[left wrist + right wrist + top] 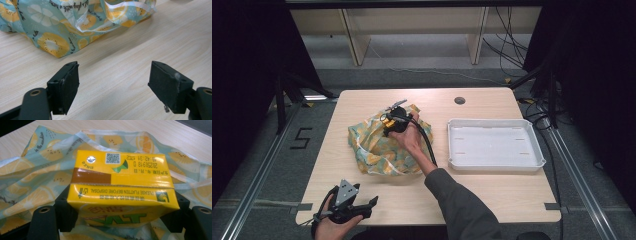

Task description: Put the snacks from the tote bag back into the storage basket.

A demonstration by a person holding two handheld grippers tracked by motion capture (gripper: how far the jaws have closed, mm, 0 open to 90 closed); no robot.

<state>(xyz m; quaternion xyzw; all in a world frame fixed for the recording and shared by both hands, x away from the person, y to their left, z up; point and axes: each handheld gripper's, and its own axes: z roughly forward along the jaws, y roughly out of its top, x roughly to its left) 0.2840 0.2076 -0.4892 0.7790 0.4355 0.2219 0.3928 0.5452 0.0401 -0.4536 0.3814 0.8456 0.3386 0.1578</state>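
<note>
1. My right gripper [120,220] is clamped on a yellow drink carton [120,187]; in the right gripper view the carton sits between the two black jaws, its top face turned toward the camera, with the printed text upside down.
2. Under and behind this gripper I see the fruit-print bag [37,177], crumpled on the wooden table [492,190]. In the high view the right gripper [388,120] is over the far part of the bag [377,147].
3. My left gripper [113,82] is released: the jaws stand wide apart with nothing between them, low over the bare table [155,42].
4. Ahead of the left gripper, near but not touching, lies the edge of the bag [52,42] with its white handle strap [112,12].
5. In the high view the left gripper [371,202] is at the near table edge, well apart from the bag.
6. To the right of the right gripper, beside the bag, a white tray [537,150] lies on the table.
</note>
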